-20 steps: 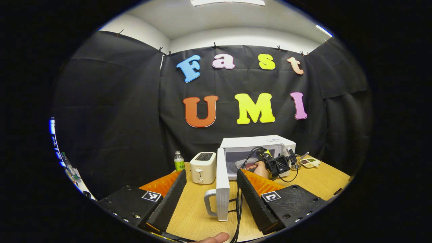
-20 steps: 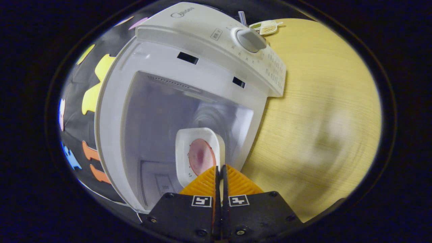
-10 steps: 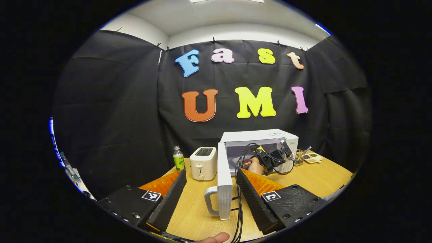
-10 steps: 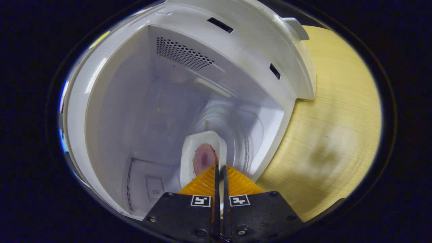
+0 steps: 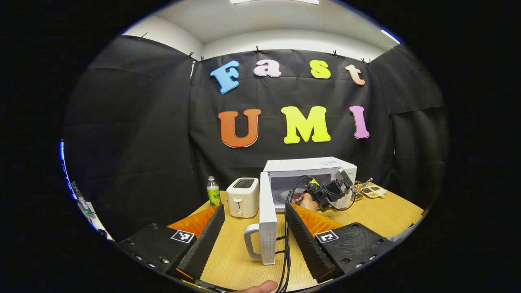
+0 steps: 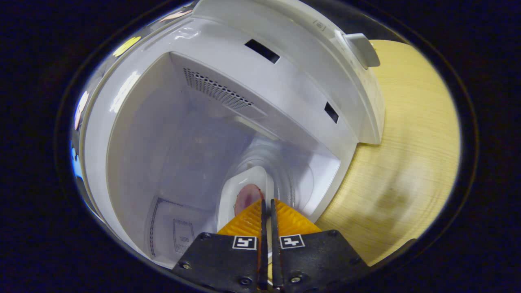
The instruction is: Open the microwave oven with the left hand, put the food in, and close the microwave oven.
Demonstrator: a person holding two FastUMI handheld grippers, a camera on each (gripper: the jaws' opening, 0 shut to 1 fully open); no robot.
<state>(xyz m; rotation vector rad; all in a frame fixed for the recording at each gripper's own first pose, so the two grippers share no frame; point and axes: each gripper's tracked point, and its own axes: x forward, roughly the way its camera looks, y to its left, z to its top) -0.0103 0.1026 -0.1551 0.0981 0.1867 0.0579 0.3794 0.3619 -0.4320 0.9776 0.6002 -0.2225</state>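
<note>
The white microwave (image 5: 309,167) stands at the back of the wooden table, its door (image 5: 267,228) swung wide open edge-on toward me, handle (image 5: 249,243) on the left. My left gripper (image 5: 255,208) is open, one finger on each side of the door without touching it. Farther off, a hand holds the right gripper (image 5: 330,190) at the oven's mouth. In the right gripper view, the right gripper (image 6: 267,202) is shut on the rim of a white dish (image 6: 240,185) with pink food (image 6: 246,195), held inside the microwave cavity (image 6: 183,134) over the glass turntable (image 6: 299,179).
A white toaster (image 5: 243,197) and a green bottle (image 5: 212,194) stand left of the door. A small tray of snacks (image 5: 373,190) lies right of the microwave. Black cables (image 5: 286,244) hang near the door. Bare table (image 6: 407,154) lies right of the oven.
The right gripper has carried the dish from the oven's mouth deeper into the cavity and lower toward the turntable. The left gripper has stayed open near the door.
</note>
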